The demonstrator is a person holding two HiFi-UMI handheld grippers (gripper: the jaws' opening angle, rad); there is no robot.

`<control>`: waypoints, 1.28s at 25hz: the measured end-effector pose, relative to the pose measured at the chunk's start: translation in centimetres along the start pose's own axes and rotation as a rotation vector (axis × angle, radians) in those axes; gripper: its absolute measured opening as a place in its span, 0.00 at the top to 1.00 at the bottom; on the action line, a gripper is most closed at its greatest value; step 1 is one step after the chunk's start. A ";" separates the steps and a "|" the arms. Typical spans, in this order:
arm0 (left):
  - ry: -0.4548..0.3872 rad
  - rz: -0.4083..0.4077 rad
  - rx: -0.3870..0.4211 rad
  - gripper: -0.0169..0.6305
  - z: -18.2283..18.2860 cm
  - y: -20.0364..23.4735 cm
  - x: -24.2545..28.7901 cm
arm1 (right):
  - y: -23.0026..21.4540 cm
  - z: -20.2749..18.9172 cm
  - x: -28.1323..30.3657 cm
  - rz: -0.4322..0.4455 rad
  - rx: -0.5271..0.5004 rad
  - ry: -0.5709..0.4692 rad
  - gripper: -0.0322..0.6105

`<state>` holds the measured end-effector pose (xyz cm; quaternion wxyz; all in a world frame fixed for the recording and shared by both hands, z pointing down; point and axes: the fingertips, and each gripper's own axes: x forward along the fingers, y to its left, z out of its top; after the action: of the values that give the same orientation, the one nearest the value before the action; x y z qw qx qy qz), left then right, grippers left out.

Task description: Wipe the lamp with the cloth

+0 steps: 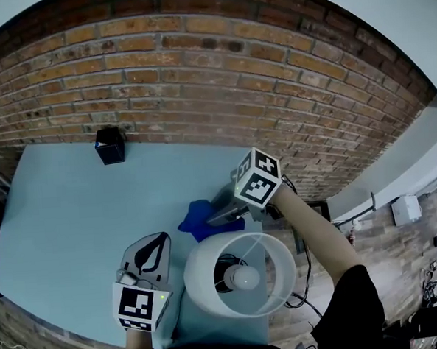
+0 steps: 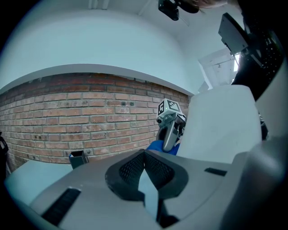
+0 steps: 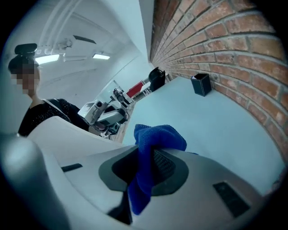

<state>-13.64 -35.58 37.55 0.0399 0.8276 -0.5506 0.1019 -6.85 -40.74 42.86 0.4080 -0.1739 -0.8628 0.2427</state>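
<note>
Our right gripper (image 3: 146, 164) is clamped on the blue cloth (image 3: 157, 137): in the right gripper view the fabric runs down between the two dark pads and bunches up above them. In the head view this gripper (image 1: 221, 216) reaches in from the right with its marker cube uppermost, and the cloth (image 1: 199, 217) sits just beyond the lamp (image 1: 210, 281), on the side toward the brick wall (image 1: 198, 75); we cannot tell whether cloth and shade touch. The lamp stands at the near edge of the pale blue table (image 1: 73, 208), its white shade open toward us with the bulb (image 1: 243, 277) showing inside. Our left gripper (image 1: 151, 254) is just left of the shade, apart from it. In the left gripper view its jaws (image 2: 145, 155) meet at the tips with nothing between them, and the shade (image 2: 220, 121) fills the right side. A small black box (image 1: 110, 145) stands far back against the wall.
</note>
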 end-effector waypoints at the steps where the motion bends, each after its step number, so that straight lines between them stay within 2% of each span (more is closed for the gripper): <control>1: -0.002 0.002 0.001 0.96 0.1 0.1 0.0 | 0.5 0.7 -0.5 0.009 -0.020 -0.004 0.85; 5: -0.018 0.012 0.012 0.96 0.7 0.5 -0.4 | 5.9 5.6 -3.8 0.144 -0.171 -0.097 0.85; 8: -0.028 0.029 0.005 0.96 0.9 1.0 -1.0 | 12.9 8.2 -6.4 0.340 -0.422 -0.126 0.85; 11: -0.027 0.055 0.002 0.96 0.8 1.6 -1.6 | 20.2 9.3 -8.5 0.561 -0.680 -0.109 0.85; 13: -0.024 0.071 -0.005 0.96 0.5 1.9 -2.0 | 22.8 9.3 -8.4 0.640 -0.750 -0.029 0.85; 18: -0.018 0.100 -0.037 0.96 -0.2 2.2 -2.8 | 22.4 6.5 -3.5 0.700 -0.809 0.316 0.85; 20: -0.013 0.111 -0.048 0.96 -0.6 2.5 -3.2 | 21.4 5.3 -1.6 0.739 -0.786 0.412 0.85; 24: 0.016 0.154 -0.063 0.96 -2.1 3.4 -4.1 | 19.8 4.6 1.3 0.769 -0.732 0.494 0.85; 28: 0.038 0.195 -0.082 0.96 -3.4 4.0 -4.7 | 16.4 2.9 5.2 0.683 -0.723 0.598 0.85; 32: 0.081 0.217 -0.097 0.96 -5.3 4.5 -5.2 | 14.3 1.5 8.5 0.636 -0.685 0.616 0.85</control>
<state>-20.42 -31.67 41.37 0.0907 0.7553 -0.6393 0.1123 -11.76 -25.18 39.33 0.4681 -0.6111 -0.6383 -0.0022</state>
